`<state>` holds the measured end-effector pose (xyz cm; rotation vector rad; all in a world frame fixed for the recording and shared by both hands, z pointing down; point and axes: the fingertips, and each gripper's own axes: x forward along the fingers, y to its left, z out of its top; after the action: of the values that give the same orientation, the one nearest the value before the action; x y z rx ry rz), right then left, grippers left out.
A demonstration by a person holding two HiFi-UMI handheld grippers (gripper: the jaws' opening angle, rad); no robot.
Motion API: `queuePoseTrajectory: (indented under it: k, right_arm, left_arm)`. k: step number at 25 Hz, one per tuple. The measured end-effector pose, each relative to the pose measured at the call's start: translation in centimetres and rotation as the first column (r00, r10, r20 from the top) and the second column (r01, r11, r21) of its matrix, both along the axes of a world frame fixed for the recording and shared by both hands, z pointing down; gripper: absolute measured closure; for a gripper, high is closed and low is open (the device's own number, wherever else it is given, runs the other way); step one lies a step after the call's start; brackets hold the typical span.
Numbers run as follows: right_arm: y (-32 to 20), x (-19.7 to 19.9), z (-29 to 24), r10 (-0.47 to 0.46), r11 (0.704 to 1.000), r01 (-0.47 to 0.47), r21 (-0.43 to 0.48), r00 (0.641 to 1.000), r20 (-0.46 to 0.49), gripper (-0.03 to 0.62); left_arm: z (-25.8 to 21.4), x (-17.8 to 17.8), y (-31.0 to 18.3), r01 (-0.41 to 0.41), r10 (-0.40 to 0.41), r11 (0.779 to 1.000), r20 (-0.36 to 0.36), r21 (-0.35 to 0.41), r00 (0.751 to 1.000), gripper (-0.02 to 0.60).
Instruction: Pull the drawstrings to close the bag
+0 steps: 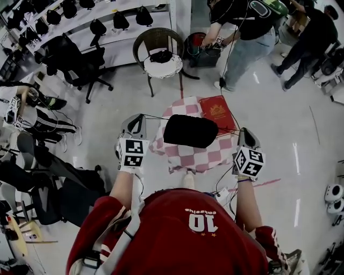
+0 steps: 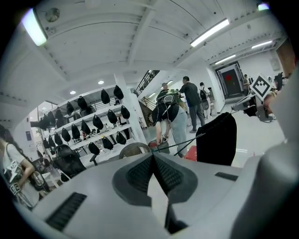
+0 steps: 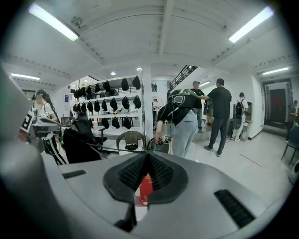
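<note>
- Centrally, the black bag (image 1: 191, 130) hangs between the two grippers, over a table (image 1: 180, 161) covered in a pink-and-white checked cloth. Its mouth is drawn together, and no view shows what is inside.
- Thin dark drawstrings (image 1: 156, 117) run taut from the bag's top out to both sides, one set to each gripper.
- The left gripper (image 1: 141, 117) sits just left of the bag. Its jaws are pressed together, with the drawstrings (image 2: 187, 141) pinched at their tips and leading to the bag (image 2: 216, 140) on its right.
- The right gripper (image 1: 242, 130) sits just right of the bag, its jaws likewise clamped on the drawstrings (image 3: 117, 148), which lead to the bag (image 3: 79, 147) on its left.
- A flat red box (image 1: 217, 111) with a gold emblem lies on the far right of the table, partly under the bag's far edge.
- Farther off, a dark bin (image 1: 200, 53) stands on the floor beside a wicker chair (image 1: 158, 53). Its contents are too small to tell.
- Shelves (image 1: 80, 16) at the far left carry rows of black bags.
</note>
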<state>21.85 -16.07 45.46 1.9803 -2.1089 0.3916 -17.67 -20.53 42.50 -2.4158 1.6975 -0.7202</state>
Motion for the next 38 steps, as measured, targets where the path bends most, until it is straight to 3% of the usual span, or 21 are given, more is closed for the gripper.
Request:
queuePoseTrajectory:
  k: [6, 18, 26, 38]
  right_arm:
    - [0.2, 1.3, -0.2, 0.071, 0.997, -0.071, 0.008, 0.997, 0.013, 0.582]
    - [-0.2, 3.1, -1.4, 0.142, 0.989, -0.144, 0.043, 0.989, 0.046, 0.582]
    - [-0.8, 2.7, -1.3, 0.142, 0.989, -0.144, 0.039, 0.989, 0.05, 0.582]
    - [-2.9, 4.8, -0.6, 0.168, 0.985, -0.17, 0.025, 0.982, 0.086, 0.582]
  left_arm:
    - [-0.1, -0.4, -0.5, 0.013, -0.013, 1.0, -0.063, 0.002, 0.998, 0.574]
    - [-0.4, -3.9, -2.1, 0.112, -0.114, 0.993, -0.138, -0.024, 0.984, 0.572]
    - [0.2, -6.4, -2.8, 0.152, -0.159, 0.987, -0.155, -0.055, 0.975, 0.572]
    - [1.1, -6.7, -4.7, 0.16, -0.172, 0.984, -0.175, -0.079, 0.969, 0.572]
